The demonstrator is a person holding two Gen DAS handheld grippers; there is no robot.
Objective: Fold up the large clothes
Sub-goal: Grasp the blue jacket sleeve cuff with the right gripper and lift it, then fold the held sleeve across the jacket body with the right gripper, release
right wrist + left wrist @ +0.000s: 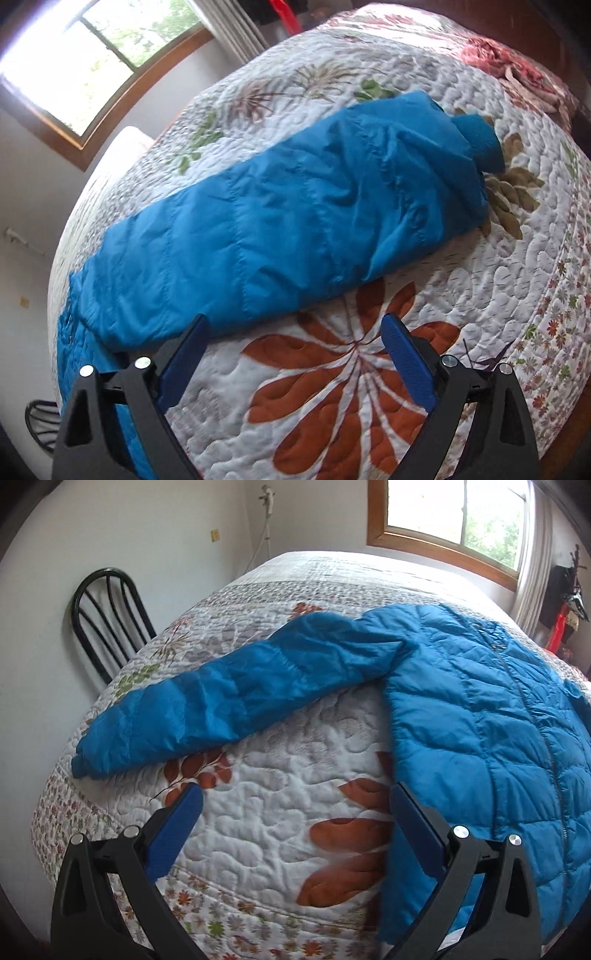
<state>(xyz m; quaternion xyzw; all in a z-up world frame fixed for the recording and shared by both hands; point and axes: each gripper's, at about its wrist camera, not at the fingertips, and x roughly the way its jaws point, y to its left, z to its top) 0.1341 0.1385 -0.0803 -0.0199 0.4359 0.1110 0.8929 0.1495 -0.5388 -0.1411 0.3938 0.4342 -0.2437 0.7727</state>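
Nearest the lens in the left wrist view: left claw [295, 797], blue pads spread wide, nothing between them, hovering over bare quilt. Same in the right wrist view: right claw [293, 325], spread wide and empty, poised above an orange flower print.

Largest thing: bed [258, 849] under a white quilted floral cover, filling both views. On it, spread flat, blue puffer jacket [480, 709], zipper running down the body. Jacket body just to the right of the left claw, its near edge beside the right-hand pad. Left sleeve [221, 698] stretched out long from the shoulder toward the bed's left edge, lying crosswise just beyond the left claw's tips, cuff at the far left.

In the right wrist view, right sleeve [295, 214] lying just beyond that claw, long axis slanting from lower left, where it joins the body, to upper right, cuff [480, 144] at the far end, well away from the claw.

Judged next: each claw set to take its own sleeve and fold it inward over the body; left claw nearer the left sleeve, right claw nearer the right.

No containers in sight. Beyond the bed: window [454, 517], black chair [107, 620] against the wall.
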